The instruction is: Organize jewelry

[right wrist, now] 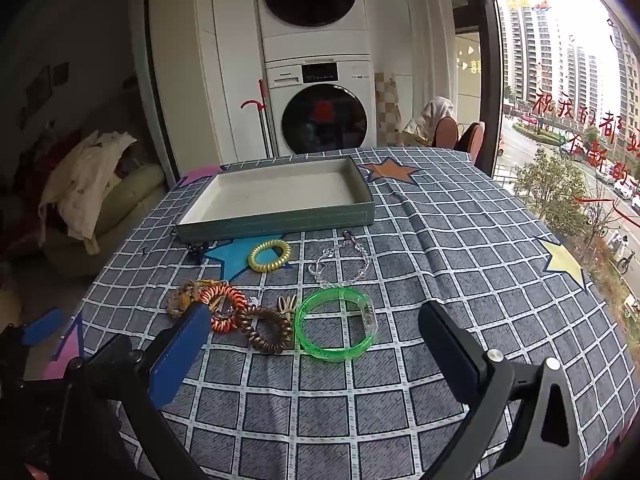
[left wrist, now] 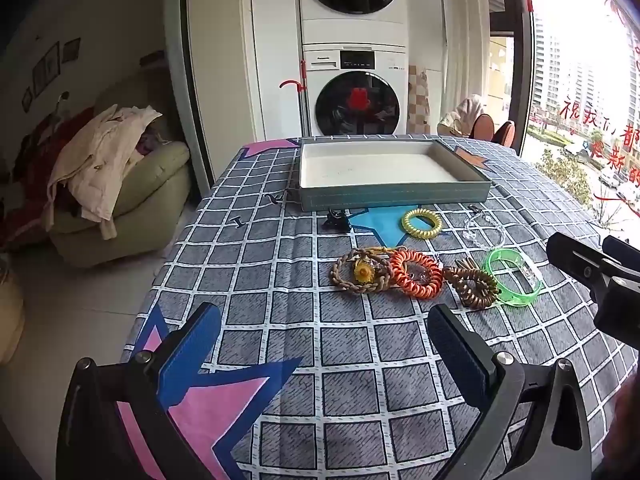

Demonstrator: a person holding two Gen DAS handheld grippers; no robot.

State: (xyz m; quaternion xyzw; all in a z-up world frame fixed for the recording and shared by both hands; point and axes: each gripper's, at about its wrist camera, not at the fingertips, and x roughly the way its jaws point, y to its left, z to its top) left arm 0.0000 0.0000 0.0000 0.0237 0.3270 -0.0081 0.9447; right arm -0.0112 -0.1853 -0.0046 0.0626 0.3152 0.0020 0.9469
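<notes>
Jewelry lies loose on checked tablecloth (left wrist: pixel 360 360) w/ both grippers spread wide, holding nothing. L to R: braided bracelet (left wrist: pixel 361 271), orange coil band (left wrist: pixel 416 273), brown coil band (left wrist: pixel 474 286), green bangle (right wrist: pixel 336 322). Yellow coil (right wrist: pixel 270 255) and clear bead chain (right wrist: pixel 340 262) sit nearer tray (right wrist: pixel 276 222). Left gripper (left wrist: pixel 324 344) hangs short of the row; right gripper (right wrist: pixel 316 344) brackets the bangle's near edge, not touching.
</notes>
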